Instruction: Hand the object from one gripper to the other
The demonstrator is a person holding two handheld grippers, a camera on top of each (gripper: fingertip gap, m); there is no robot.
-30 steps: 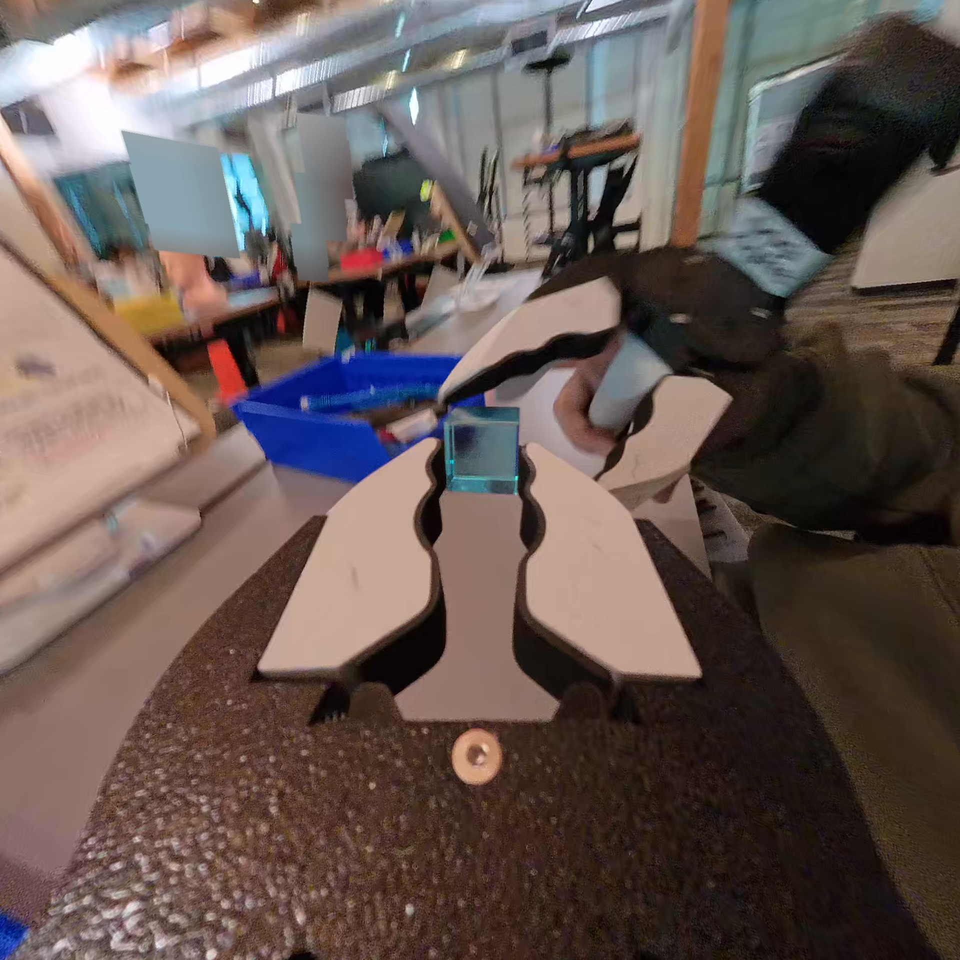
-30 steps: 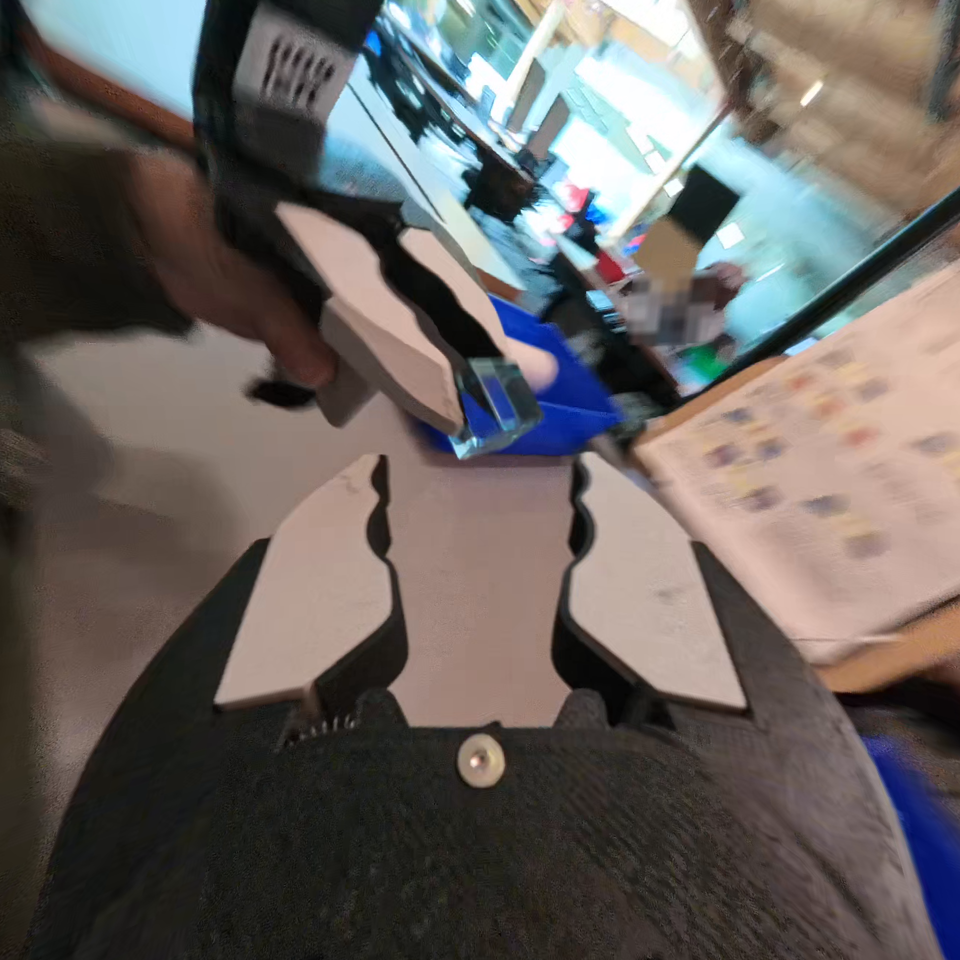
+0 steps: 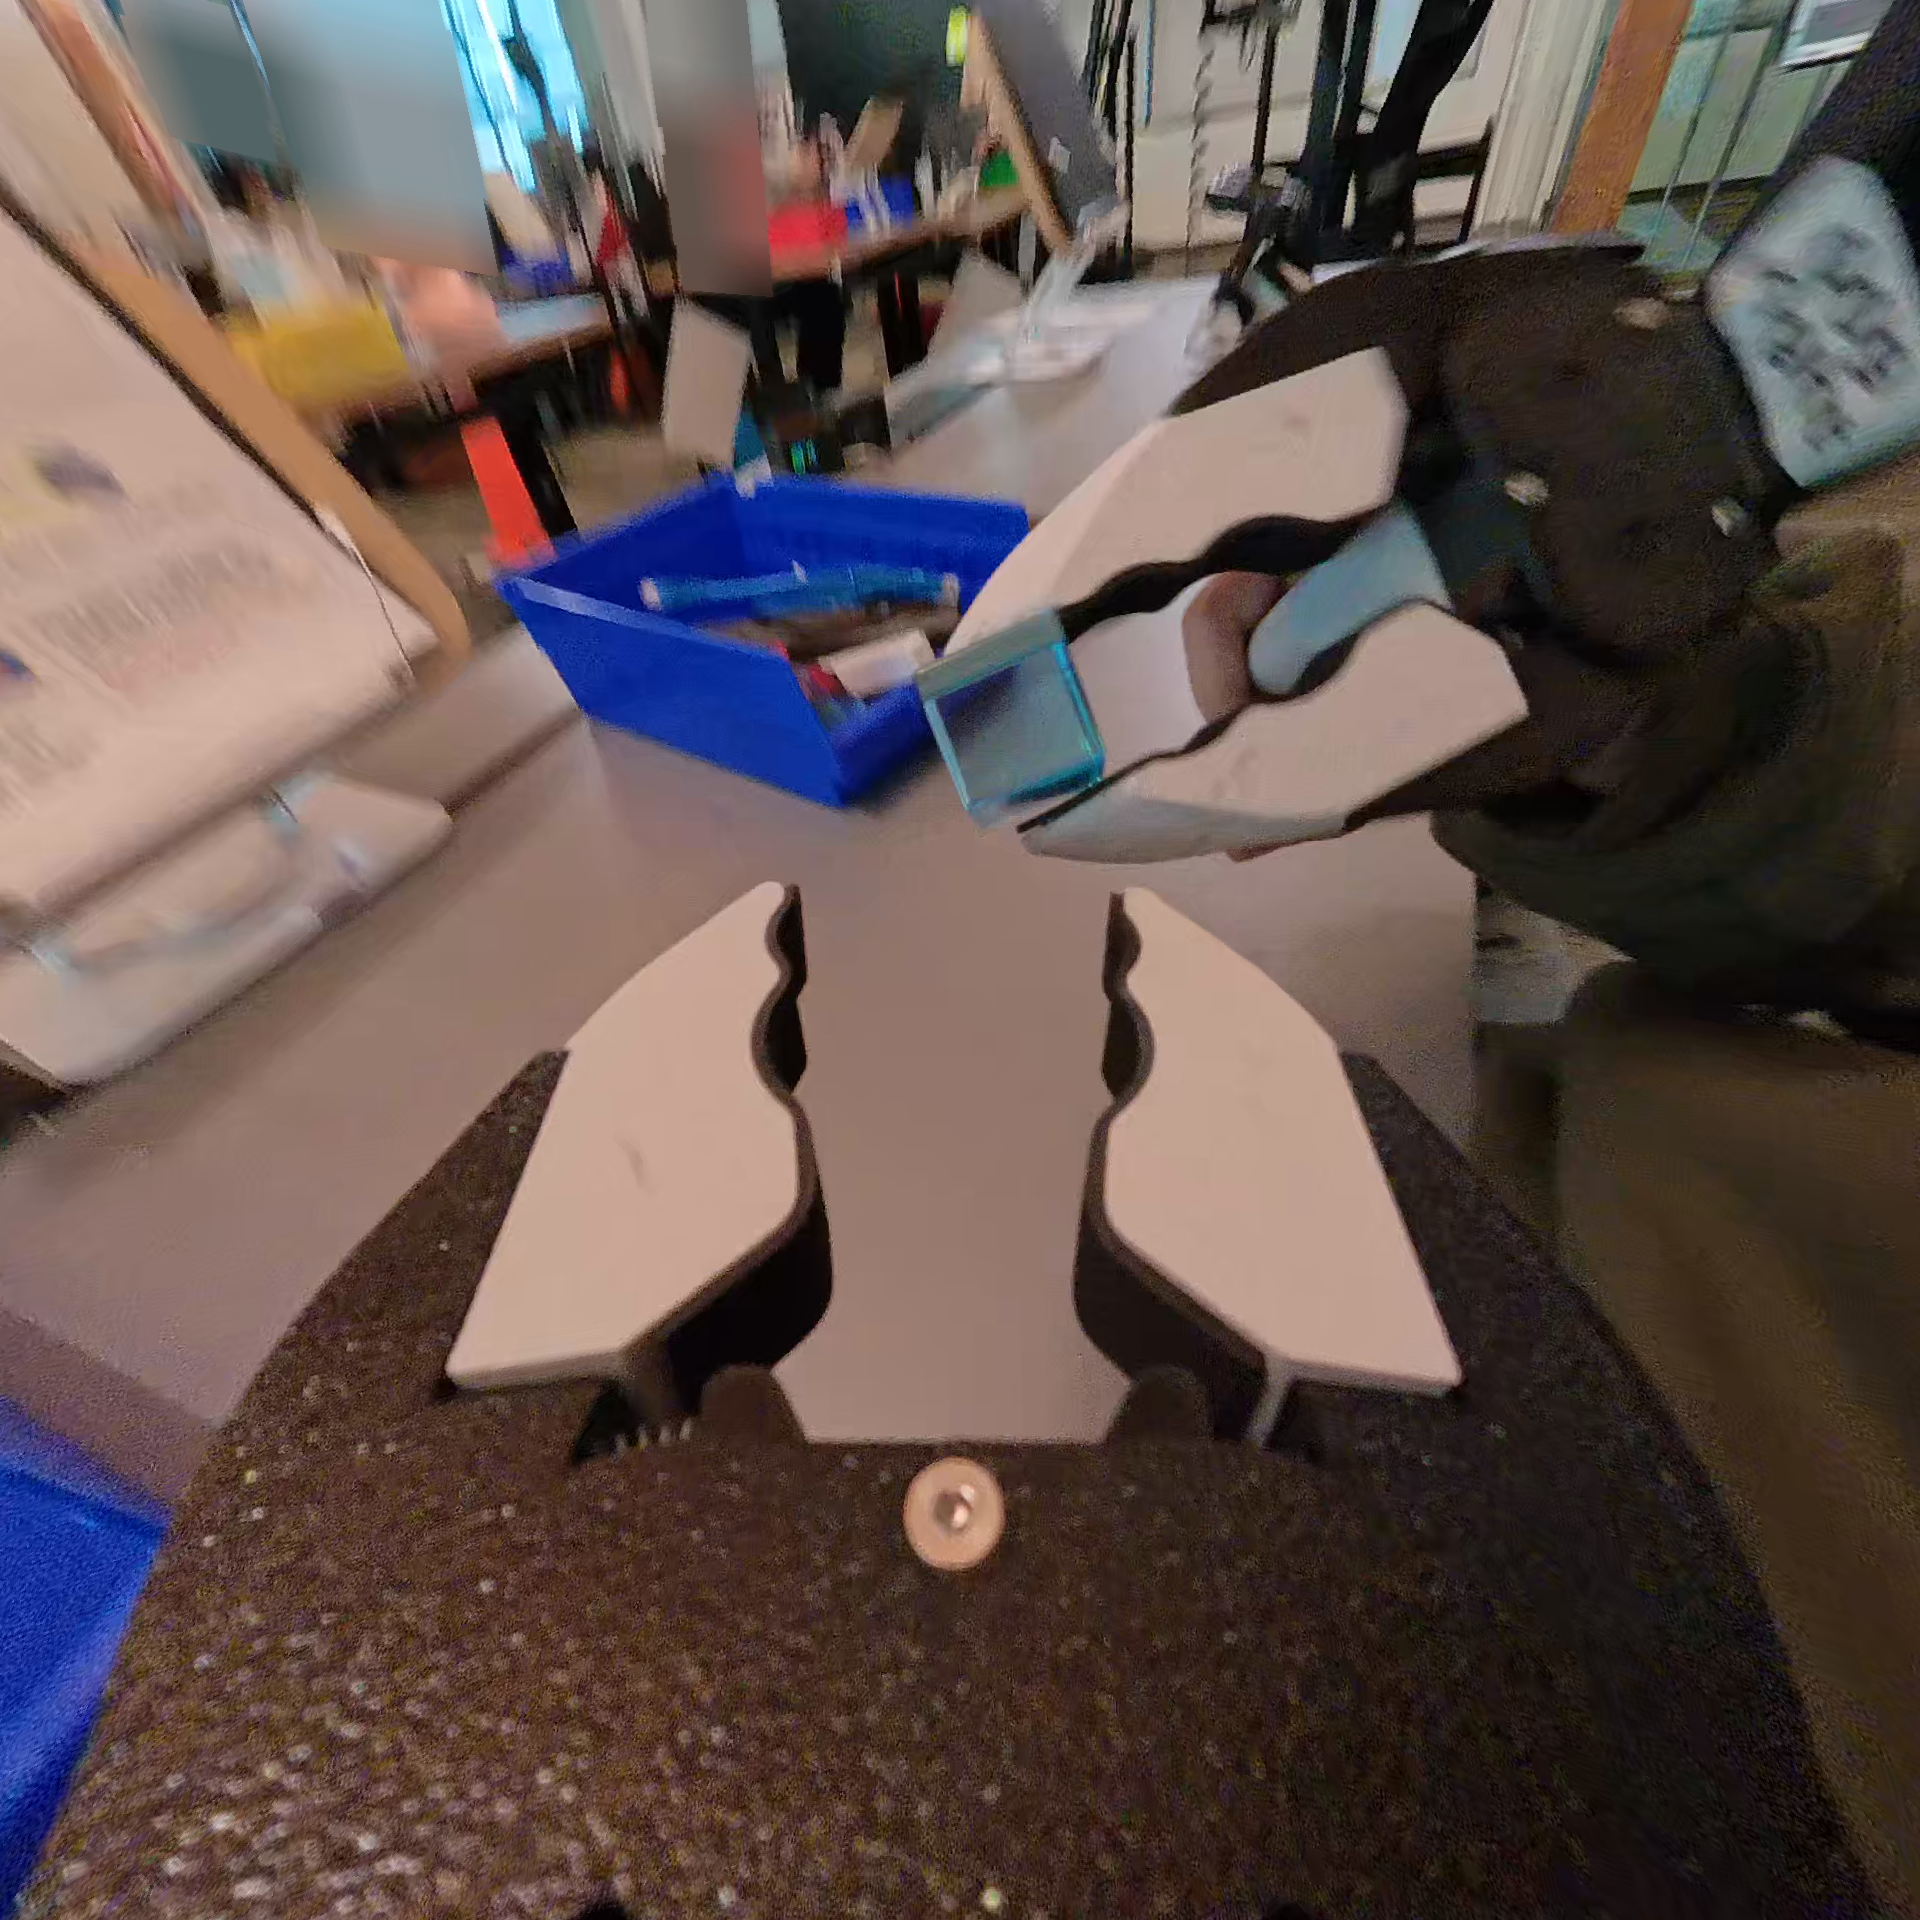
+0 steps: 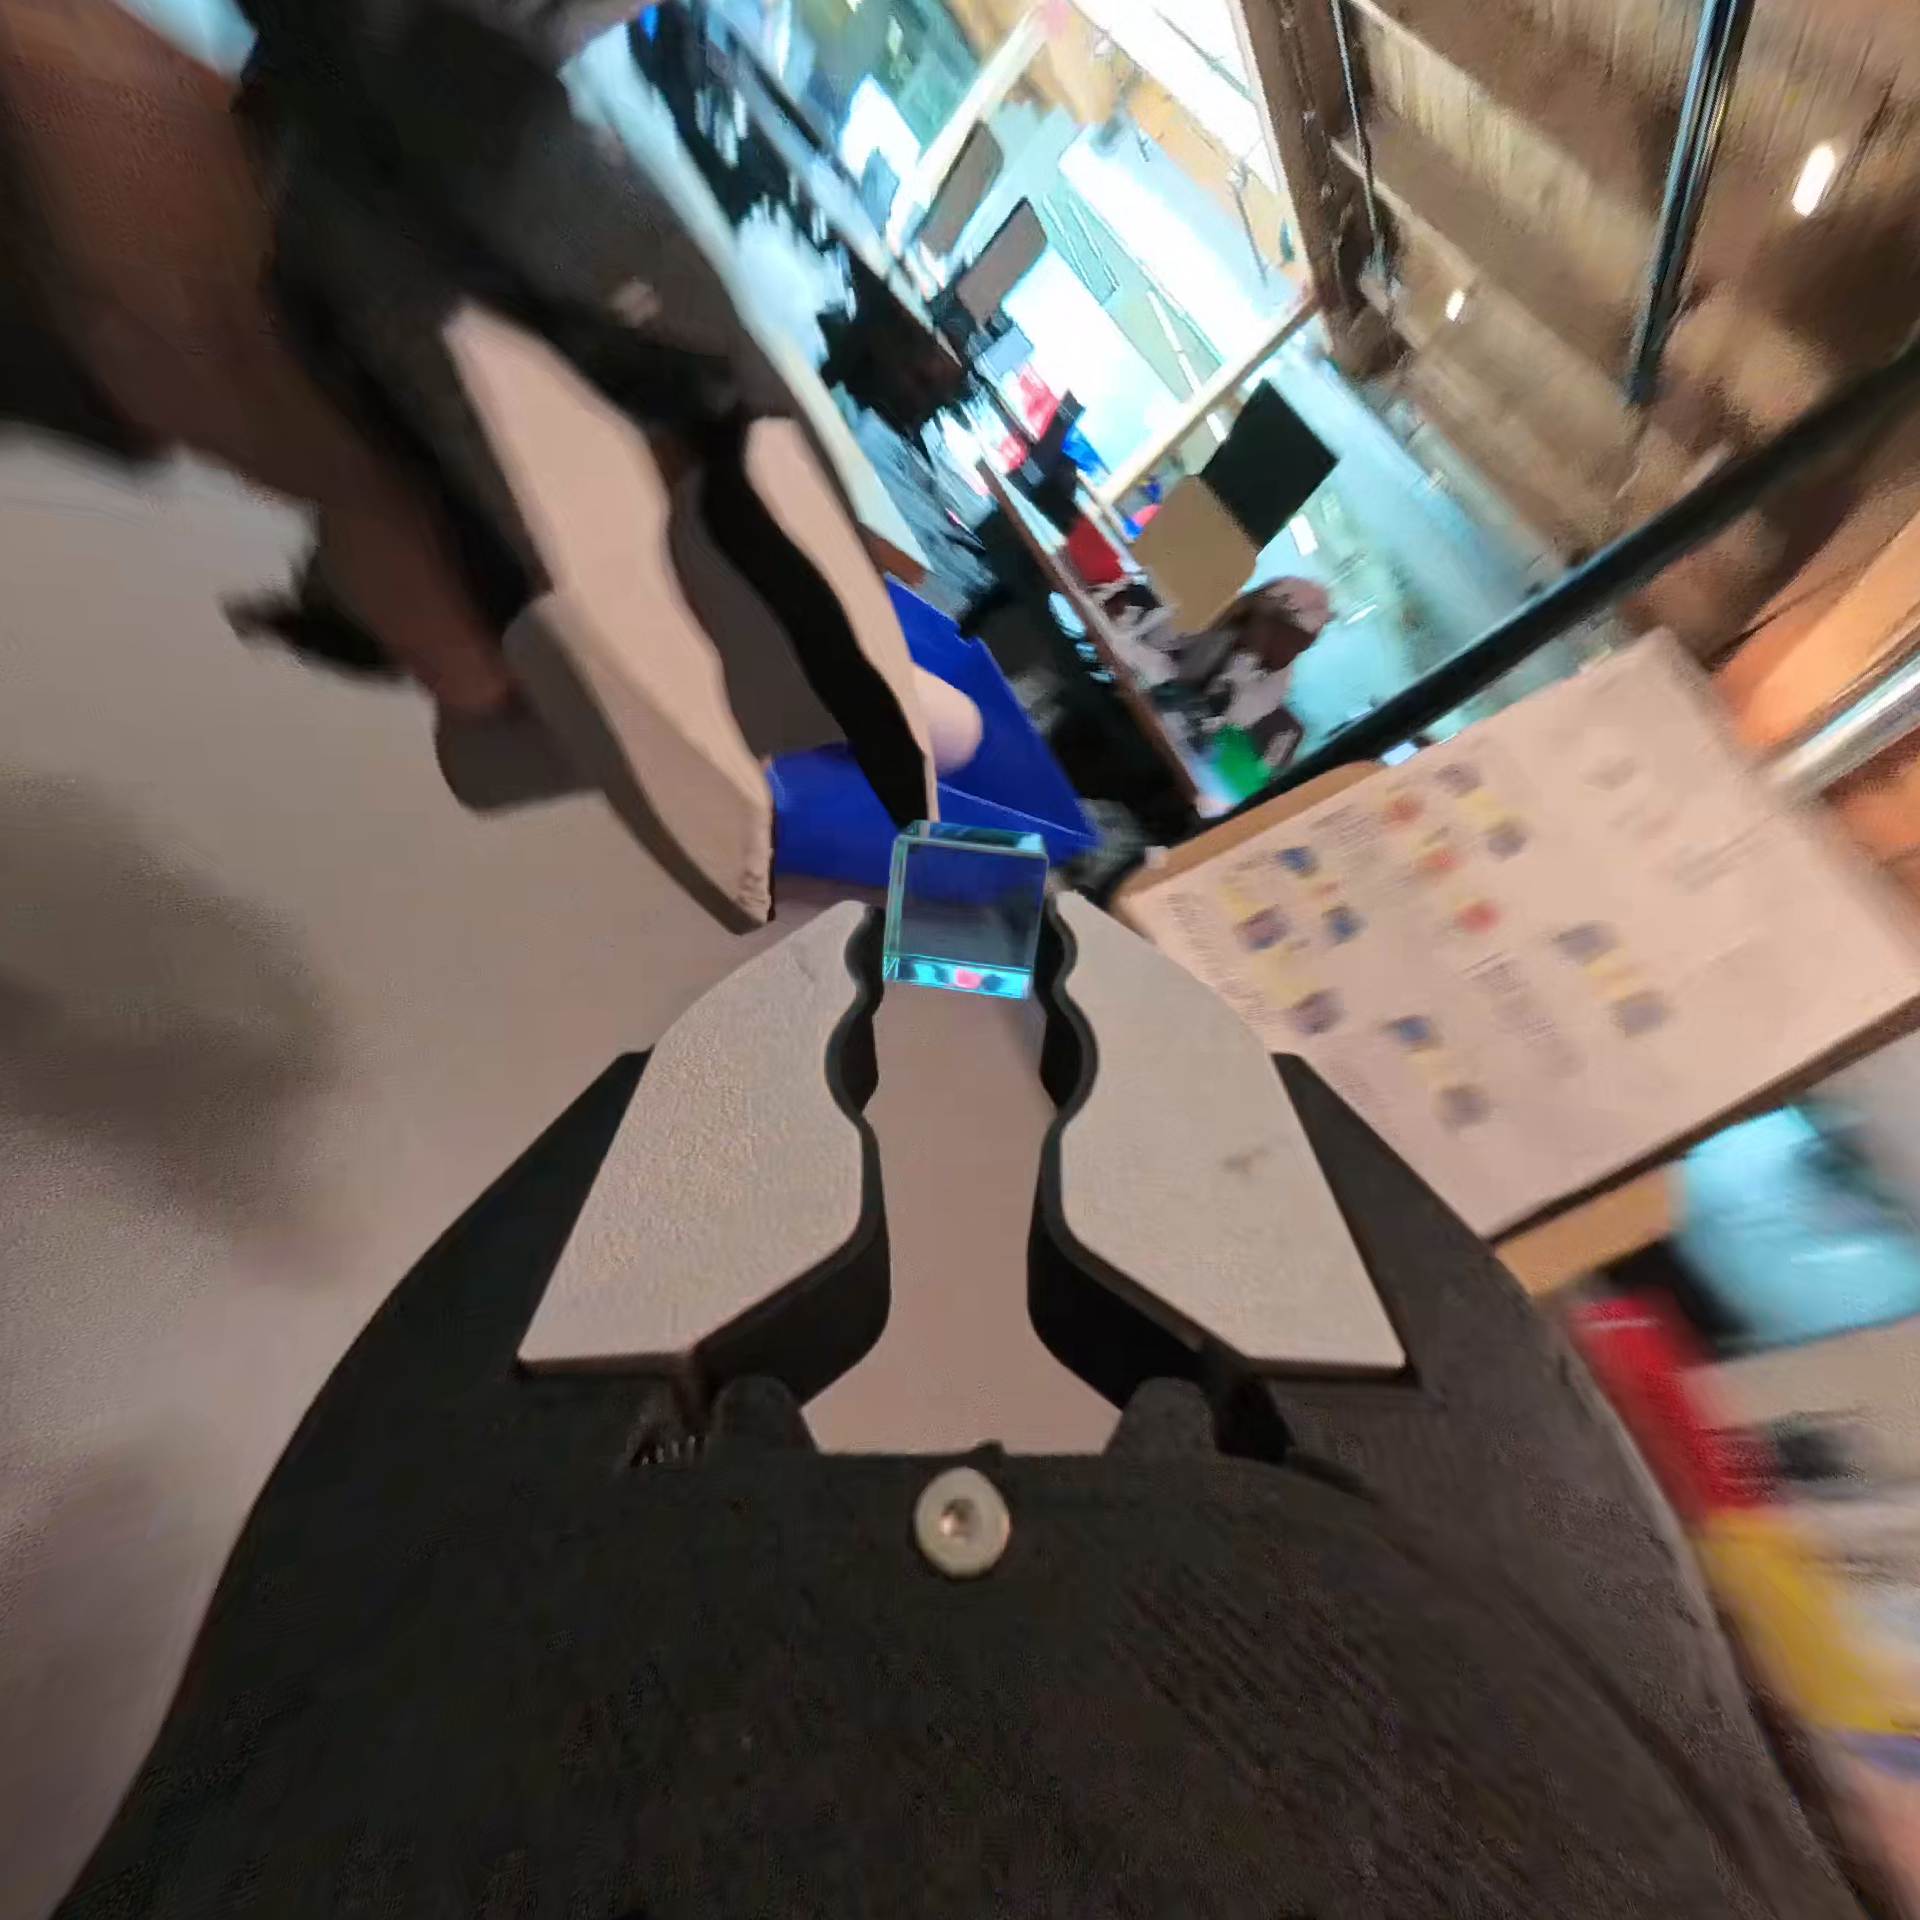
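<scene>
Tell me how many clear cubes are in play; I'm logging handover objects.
1. The clear cube is clamped at the fingertips of the right gripper, above the grey table. The blue bin may hide others.

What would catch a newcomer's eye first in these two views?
The clear glass cube with teal edges, pinched at the tips of the right tool. Next, the left tool, open and empty just below it. Behind them, a bright blue bin on the grey table.
</scene>
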